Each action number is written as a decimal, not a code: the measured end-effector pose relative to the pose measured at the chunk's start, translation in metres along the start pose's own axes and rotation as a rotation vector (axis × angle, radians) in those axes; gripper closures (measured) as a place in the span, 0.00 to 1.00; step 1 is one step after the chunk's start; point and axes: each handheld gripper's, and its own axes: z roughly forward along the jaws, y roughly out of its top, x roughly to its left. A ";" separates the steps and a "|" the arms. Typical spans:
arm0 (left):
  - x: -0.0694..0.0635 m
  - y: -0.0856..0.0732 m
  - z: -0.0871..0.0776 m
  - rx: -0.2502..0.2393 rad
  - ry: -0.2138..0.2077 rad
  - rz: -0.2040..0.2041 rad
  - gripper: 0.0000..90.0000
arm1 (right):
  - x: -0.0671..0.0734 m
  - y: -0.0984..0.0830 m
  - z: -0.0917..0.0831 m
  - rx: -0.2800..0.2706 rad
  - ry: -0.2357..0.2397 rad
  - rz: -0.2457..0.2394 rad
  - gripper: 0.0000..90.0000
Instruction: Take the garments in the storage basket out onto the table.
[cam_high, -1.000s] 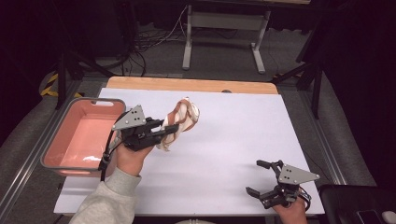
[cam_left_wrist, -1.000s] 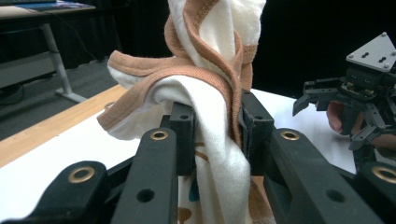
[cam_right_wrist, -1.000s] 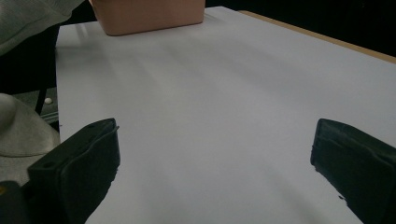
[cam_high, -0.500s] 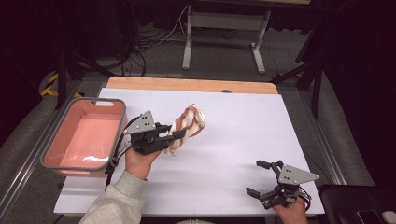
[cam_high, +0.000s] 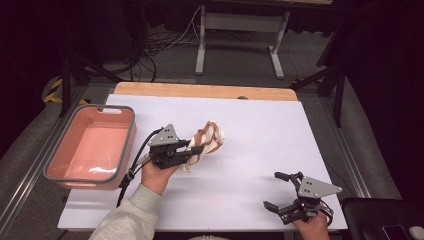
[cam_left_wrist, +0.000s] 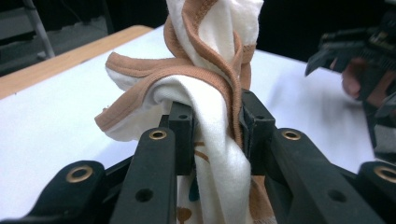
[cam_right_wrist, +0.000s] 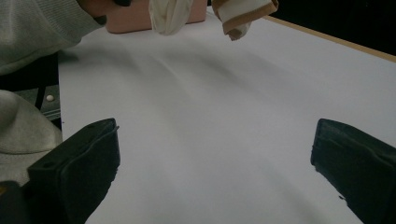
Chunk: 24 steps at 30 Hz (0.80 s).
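Note:
A white cloth with brown trim (cam_high: 209, 140) hangs bunched above the middle of the white table (cam_high: 260, 125). My left gripper (cam_high: 196, 149) is shut on the cloth, and in the left gripper view the fabric (cam_left_wrist: 210, 93) is pinched between the two black jaws and rises above them. My right gripper (cam_high: 278, 192) rests near the table's front right corner, open, with nothing between its jaws. In the right gripper view the cloth's lower ends (cam_right_wrist: 243, 16) dangle at the top, far from that gripper (cam_right_wrist: 215, 158).
A pink tub with a grey rim (cam_high: 90, 147) stands at the table's left edge, empty as far as I can see. A wooden strip (cam_high: 205, 91) runs along the table's far edge. Dark floor, cables and stand legs lie beyond.
My left gripper has carried the cloth rightward and slightly toward the front, away from the pink tub. The right gripper has stayed still.

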 end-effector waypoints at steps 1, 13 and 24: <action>0.000 -0.001 0.002 0.007 0.002 0.000 0.80 | 0.000 0.000 0.000 0.000 0.000 0.000 0.02; -0.001 -0.009 0.018 0.105 0.014 0.007 0.79 | 0.000 0.000 0.000 -0.001 0.006 0.000 0.02; 0.000 -0.015 0.029 0.166 0.014 -0.008 0.77 | 0.000 0.000 0.001 0.005 0.011 0.001 0.02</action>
